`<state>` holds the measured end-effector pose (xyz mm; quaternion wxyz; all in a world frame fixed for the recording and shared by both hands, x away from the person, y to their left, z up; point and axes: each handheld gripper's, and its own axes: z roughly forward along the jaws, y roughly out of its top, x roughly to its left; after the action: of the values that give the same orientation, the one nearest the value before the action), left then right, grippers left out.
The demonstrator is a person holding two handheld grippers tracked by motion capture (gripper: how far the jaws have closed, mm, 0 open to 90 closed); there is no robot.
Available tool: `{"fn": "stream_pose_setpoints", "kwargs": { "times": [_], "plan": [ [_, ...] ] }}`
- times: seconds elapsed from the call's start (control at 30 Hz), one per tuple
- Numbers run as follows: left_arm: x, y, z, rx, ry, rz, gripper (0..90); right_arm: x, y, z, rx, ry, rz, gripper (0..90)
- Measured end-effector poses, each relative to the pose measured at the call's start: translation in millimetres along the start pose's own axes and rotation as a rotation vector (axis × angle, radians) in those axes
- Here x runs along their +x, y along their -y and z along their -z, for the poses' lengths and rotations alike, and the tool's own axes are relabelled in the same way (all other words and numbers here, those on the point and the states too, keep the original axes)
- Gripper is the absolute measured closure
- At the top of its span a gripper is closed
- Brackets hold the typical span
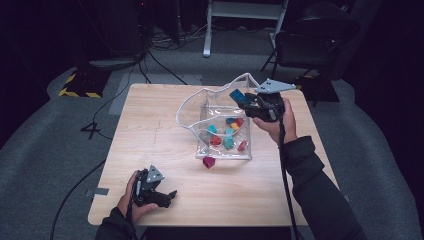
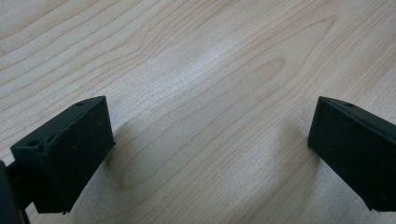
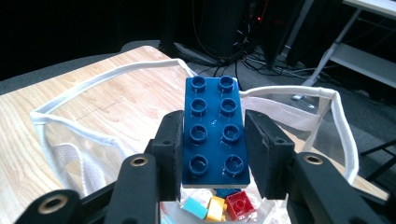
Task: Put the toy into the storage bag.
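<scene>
A clear bag with a white rim stands open on the wooden table, holding several small coloured bricks. My right gripper hovers over the bag's far right corner, shut on a dark blue studded brick; the pads press on its two long sides. Below it in the right gripper view lie teal, yellow and red bricks inside the bag. A magenta brick lies on the table just in front of the bag. My left gripper rests near the front left edge, open over bare wood.
The table ends close behind the bag; beyond it are cables, a chair at the back right and a white desk frame. A black cable trails from each gripper.
</scene>
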<state>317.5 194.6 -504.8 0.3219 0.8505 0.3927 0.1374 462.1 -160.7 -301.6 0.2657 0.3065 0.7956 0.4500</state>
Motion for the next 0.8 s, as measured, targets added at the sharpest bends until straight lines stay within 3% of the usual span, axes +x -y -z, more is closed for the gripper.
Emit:
{"fn": "stream_pose_setpoints", "kwargs": {
  "times": [0.13,0.2,0.67,0.8],
  "plan": [
    [0.0,0.0,0.0,0.0,-0.001,0.0,0.4,-5.0,1.6,-2.9,-0.004,0.014,-0.033,58.2],
    [0.0,0.0,0.0,0.0,0.0,0.001,0.3,-6.6,1.5,-5.3,0.002,0.026,-0.05,53.0],
    [-0.1,0.1,0.0,-0.001,-0.001,0.0,0.4,-4.4,4.8,-3.6,0.0,0.017,-0.048,44.8],
    [-0.1,0.1,0.0,-0.001,-0.001,0.0,0.4,-3.2,4.3,2.2,-0.024,0.011,-0.047,40.4]
  ]
}}
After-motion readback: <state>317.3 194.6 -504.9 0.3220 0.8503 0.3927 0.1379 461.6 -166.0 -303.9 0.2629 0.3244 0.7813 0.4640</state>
